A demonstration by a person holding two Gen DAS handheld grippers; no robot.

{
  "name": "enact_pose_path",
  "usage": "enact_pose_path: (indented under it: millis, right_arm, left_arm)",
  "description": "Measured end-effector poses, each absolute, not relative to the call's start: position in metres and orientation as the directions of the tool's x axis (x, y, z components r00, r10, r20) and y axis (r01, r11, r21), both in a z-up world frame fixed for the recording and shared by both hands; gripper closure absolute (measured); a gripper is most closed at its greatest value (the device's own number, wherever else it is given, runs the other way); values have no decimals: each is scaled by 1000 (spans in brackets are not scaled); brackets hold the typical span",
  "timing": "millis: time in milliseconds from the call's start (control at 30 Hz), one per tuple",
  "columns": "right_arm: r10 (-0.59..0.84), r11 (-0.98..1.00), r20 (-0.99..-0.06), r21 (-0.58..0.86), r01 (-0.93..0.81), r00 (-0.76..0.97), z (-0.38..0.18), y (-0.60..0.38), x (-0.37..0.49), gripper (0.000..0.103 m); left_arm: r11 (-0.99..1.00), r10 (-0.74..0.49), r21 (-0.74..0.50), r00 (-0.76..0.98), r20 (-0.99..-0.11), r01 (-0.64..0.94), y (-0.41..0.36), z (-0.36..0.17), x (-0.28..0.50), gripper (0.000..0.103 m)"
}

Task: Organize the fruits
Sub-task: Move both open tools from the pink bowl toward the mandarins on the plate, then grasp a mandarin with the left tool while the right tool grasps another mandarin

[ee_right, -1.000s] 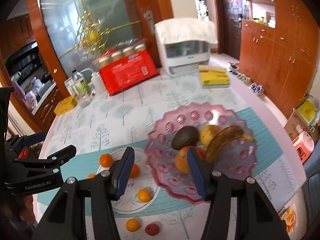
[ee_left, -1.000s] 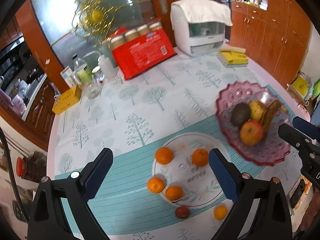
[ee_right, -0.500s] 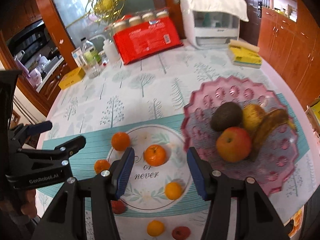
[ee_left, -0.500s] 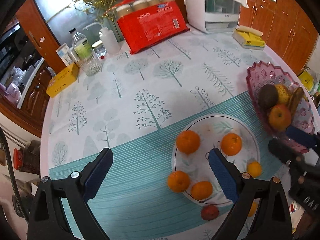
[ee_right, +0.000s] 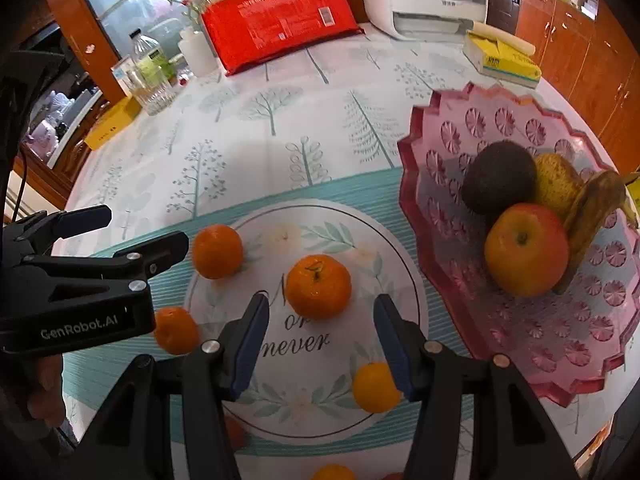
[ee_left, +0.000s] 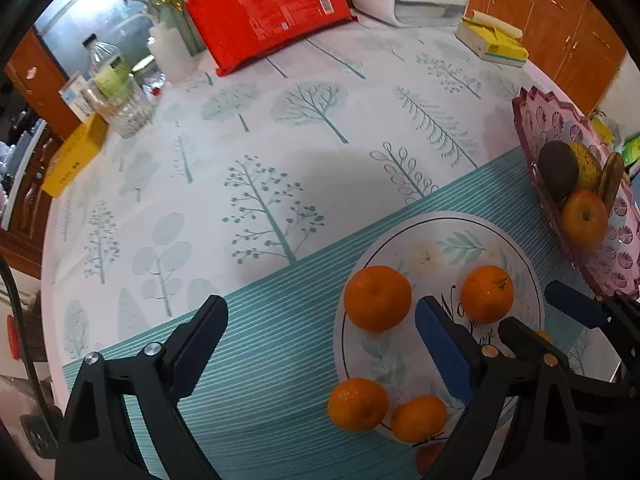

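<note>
Right wrist view showed the right gripper [ee_right: 318, 334] partly open and empty, hanging just short of a mandarin [ee_right: 319, 287] at the middle of the white plate [ee_right: 404, 276]; other mandarins lay on the plate's rim and off it on the tablecloth [ee_right: 280, 140]; the pink bowl [ee_right: 520, 120] beside it held an apple [ee_right: 526, 250], avocado and banana. The left gripper [ee_left: 320, 330] stood wide, its jaws having just narrowed slightly, with nothing between them. Risk, as I judged: round fruit could roll from an off-centre pinch; the two grippers, close together, might collide.
</note>
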State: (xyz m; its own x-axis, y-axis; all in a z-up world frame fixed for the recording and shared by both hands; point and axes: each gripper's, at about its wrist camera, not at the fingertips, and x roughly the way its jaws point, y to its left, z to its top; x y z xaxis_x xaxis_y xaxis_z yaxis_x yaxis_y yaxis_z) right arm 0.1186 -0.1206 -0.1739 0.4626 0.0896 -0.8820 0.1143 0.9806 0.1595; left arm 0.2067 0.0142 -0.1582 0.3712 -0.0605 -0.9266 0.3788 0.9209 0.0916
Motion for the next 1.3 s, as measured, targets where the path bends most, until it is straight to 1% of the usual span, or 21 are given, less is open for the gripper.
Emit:
enact_pose_path:
  millis: [67,133,267,333,367,500,667,767,833,933,1167,1300]
  right_arm:
    - [82,981,-887,153,122,454,-179,-120,123,48]
    - [79,981,-891,150,126,447,-183,-119,125,48]
    - [75,983,-898,140,121,434,-190,-116,131,48]
    - [70,985,-901,130,113,428,-193,-113,134,48]
    - [71,986,-903,129,109,424,-194,-111,136,48]
    - [69,988,-909,120,100,411,-201,-107,140,48]
    - [73,987,-917,123,105,391,-210,-107,145,48]
    - [80,986,-918,129,103,389,-213,-107,145,48]
    - [81,986,-917,131,102,391,-215,-107,144,55]
    - [79,986,-917,130,106,390,-214,-109,143,58]
    - [104,984,-912,153,95,397,-213,-109,139,60]
    - [110,985,-901,155,73,419,-204,-106,134,60]
  left_arm:
    - [918,-64,87,360,-931,387,12,-164,210,12]
    - [914,-69,79,344,-936,397,10,-171,213,16]
    - [909,-81,59,313,-946,413,6,-181,217,18]
    - [905,-84,55,302,-950,422,4,-184,218,23]
    - [903,-88,49,296,-951,426,3,-186,218,23]
    - [900,-125,6,272,-954,437,1,-190,222,27]
    - [885,-159,-32,237,-958,464,-6,-195,220,37]
    - [875,-178,-52,221,-959,481,-10,-196,218,46]
    - [870,-189,-64,210,-959,489,-14,-197,217,52]
    - [862,-198,-77,194,-961,502,-19,-198,214,60]
    - [855,-179,-38,225,-958,517,-21,-196,210,62]
    - [856,-174,-8,273,-946,517,-20,-179,203,63]
